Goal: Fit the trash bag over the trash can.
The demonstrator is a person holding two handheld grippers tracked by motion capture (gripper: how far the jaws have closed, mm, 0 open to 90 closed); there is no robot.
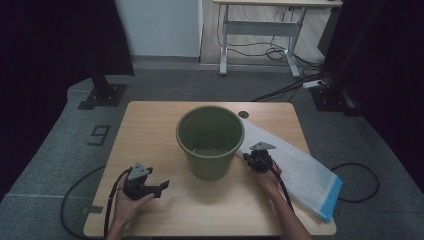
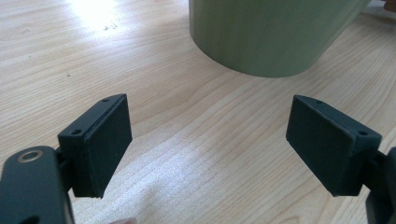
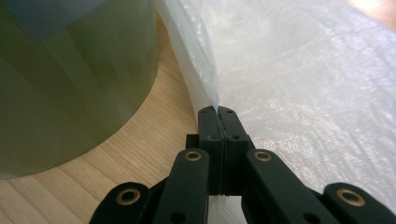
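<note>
Table (image 1: 165,210): a light wood top, on which everything listed below is set; a small round cable hole (image 1: 243,114) is seen near its far edge.

Bag (image 1: 300,170): a translucent white plastic liner with a blue band at its near right end, laid flat from just right of the bin out to the table's right edge, which the blue end overhangs slightly. Its left edge lies just beside the bin's base. Nothing can be made out inside it.

Bin (image 1: 210,141): an olive-green round bucket, upright at the table's middle, mouth open. Its inside is seen bare down to the bottom.

Left gripper (image 1: 161,187): held low over the near left of the table, well apart from the bin, jaws spread wide with only bare wood between them.

Right gripper (image 3: 218,110): just right of the bin, jaws pressed together on a thin fold at the bag's edge, which is pinched at the very tips.

Risks, as judged:
- The film is thin and slick and is caught only at the tips; it could slip free on a quick lift.
- A single layer may be held, so the mouth may not be opened.
- The light bin, unheld, could be nudged or tipped if the bag is dragged across its rim.
- The overhanging blue end could pull the bag off the table if it were released.
</note>
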